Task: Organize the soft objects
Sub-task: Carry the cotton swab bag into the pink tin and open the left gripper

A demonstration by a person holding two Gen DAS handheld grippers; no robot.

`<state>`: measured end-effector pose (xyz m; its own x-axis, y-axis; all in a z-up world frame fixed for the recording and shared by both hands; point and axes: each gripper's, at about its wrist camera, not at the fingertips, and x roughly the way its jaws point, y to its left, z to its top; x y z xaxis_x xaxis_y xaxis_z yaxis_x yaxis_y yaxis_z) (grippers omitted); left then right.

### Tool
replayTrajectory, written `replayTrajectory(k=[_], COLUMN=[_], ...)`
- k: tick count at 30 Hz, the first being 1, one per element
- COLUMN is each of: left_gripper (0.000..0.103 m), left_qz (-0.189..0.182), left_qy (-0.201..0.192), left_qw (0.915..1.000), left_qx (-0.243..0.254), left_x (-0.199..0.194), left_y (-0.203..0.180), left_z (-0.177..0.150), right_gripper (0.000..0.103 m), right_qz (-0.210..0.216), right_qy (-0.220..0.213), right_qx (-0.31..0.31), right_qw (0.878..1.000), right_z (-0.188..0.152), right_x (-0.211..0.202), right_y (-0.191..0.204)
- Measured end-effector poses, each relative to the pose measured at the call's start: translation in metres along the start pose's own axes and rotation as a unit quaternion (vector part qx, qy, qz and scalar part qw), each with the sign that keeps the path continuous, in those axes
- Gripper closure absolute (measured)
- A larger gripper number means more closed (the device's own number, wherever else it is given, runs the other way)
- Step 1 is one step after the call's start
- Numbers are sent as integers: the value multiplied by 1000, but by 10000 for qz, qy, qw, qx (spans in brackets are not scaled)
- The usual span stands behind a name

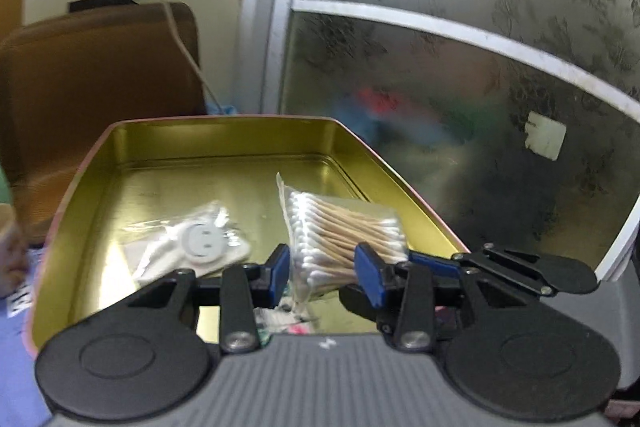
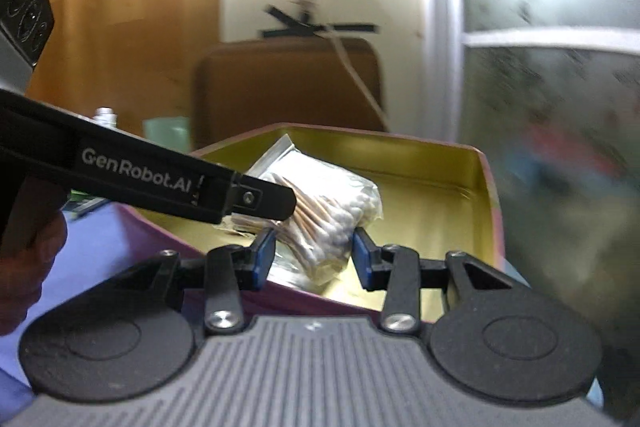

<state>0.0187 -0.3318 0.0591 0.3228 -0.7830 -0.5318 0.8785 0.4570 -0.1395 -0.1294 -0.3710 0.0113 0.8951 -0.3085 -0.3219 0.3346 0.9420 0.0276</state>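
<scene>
A gold-lined tin tray (image 1: 224,147) with a pink outside holds a clear bag of cotton swabs (image 1: 340,227) and a clear packet with a white smiley-face item (image 1: 196,243). My left gripper (image 1: 324,271) is over the tray's near edge, jaws open around the near end of the swab bag. In the right wrist view the tray (image 2: 432,163) and swab bag (image 2: 332,215) show too. My right gripper (image 2: 314,255) is open with the bag's near end between its blue pads. The left gripper's black arm (image 2: 160,179) crosses in from the left.
The tray stands on a lilac cloth (image 2: 100,255). A brown chair back (image 2: 288,87) and a white cable (image 1: 180,39) are behind it. A frosted glass door (image 1: 460,67) stands close on the right. A green box (image 2: 168,133) and a small bottle (image 2: 106,117) are at the far left.
</scene>
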Motion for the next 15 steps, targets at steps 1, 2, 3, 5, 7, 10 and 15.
replayTrajectory(k=[1,2,3,5,7,10,15], left_gripper=[64,60,59,56,55,54,48], left_qz=[47,92,117,156,264,419,1043], left_qy=[37,45,47,-13,-216,-560,-848], left_qw=[10000,9999,9999,9998,9993,9975,9894], left_qx=[21,41,66,112,124,-31,-542], left_x=[6,10,13,10,-4,-38,-97], left_y=[-4,-7,-10,-13,-13,3,53], left_z=[0,0,0,0,0,-5,-34], right_gripper=[57,53,41,33,33,33,19], right_qz=[-101,-200,-274,-375,-434,-492,-213], right_qy=[-10,-16,-30,-121,-235,-631,-1333], right_qx=[66,107,144,189,172,221,56], right_qw=[9999,9997,9995,9990,9986,9965,9908], right_z=[-2,-4,-6,-8,-9,-7,18], right_x=[2,1,2,1,-1,-13,-14], right_y=[-5,-8,-11,-15,-16,-14,11])
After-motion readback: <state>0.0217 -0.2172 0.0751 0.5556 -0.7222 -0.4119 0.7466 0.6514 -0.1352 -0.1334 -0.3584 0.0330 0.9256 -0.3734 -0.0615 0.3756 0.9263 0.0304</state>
